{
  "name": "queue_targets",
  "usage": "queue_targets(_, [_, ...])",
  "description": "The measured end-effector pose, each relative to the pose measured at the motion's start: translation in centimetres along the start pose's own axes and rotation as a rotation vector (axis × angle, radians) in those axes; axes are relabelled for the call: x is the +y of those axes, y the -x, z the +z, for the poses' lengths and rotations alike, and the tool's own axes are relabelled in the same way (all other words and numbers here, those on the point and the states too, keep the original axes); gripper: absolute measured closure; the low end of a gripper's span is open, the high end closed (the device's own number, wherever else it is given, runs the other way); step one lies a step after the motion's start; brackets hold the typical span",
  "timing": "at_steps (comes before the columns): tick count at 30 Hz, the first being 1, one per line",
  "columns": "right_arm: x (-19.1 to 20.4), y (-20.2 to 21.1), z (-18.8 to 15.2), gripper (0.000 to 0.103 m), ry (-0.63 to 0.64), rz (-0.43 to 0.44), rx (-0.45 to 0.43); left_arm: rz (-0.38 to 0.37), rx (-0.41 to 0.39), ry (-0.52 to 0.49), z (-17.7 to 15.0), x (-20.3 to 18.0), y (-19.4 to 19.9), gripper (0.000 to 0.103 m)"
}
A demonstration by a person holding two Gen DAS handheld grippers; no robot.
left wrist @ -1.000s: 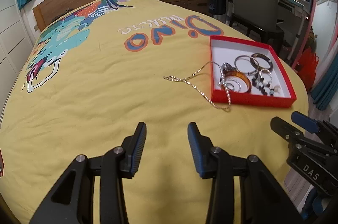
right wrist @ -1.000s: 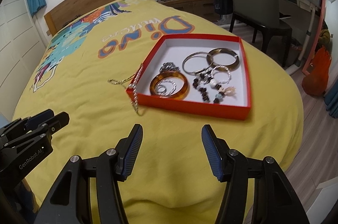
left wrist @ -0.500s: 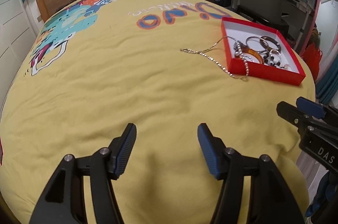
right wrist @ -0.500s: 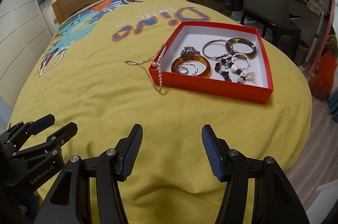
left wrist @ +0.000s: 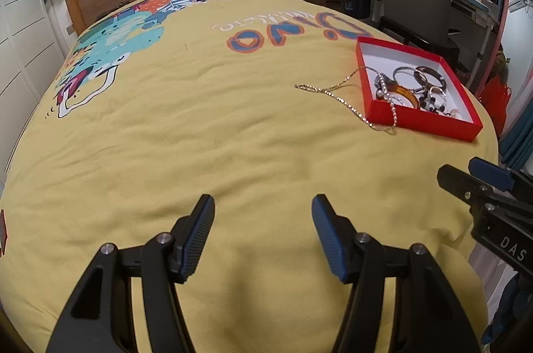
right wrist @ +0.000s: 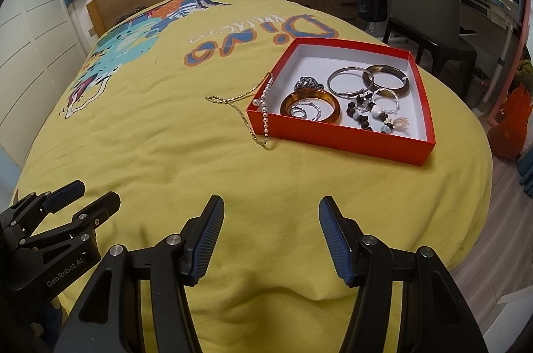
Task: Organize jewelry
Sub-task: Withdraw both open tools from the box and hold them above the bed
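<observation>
Looking ahead along my right claw [right wrist: 270,228], I see the red box [right wrist: 343,138] up and slightly to the right, well apart from my fingers, with bangles, rings and beads lying inside on its white floor. What matters is the gold chain [right wrist: 245,116] and the pearl strand [right wrist: 265,106]: both hang over the box's left front corner and spill onto the yellow bedspread [right wrist: 166,153], the chain's long axis running from the box wall out toward me and leftward. My right claw stands wide and holds nothing; my left claw [left wrist: 263,228] is just as wide and bare, with the box [left wrist: 423,119] far off to its right. I judge the right claw nearer to the chain.
</observation>
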State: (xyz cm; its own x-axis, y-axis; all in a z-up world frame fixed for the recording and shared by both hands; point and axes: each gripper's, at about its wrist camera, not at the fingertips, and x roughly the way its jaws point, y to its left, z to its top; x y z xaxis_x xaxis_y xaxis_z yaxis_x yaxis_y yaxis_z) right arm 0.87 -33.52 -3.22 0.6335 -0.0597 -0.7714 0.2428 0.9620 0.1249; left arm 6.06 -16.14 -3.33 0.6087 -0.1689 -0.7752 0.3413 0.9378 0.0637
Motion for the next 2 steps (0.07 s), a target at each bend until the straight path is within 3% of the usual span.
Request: queue_targets(2, [0.01,-0.01,0.01,0.044,0.001,0.002,-0.001,-0.002,-0.004,0.001,0.06,-0.01,0.21,0.044])
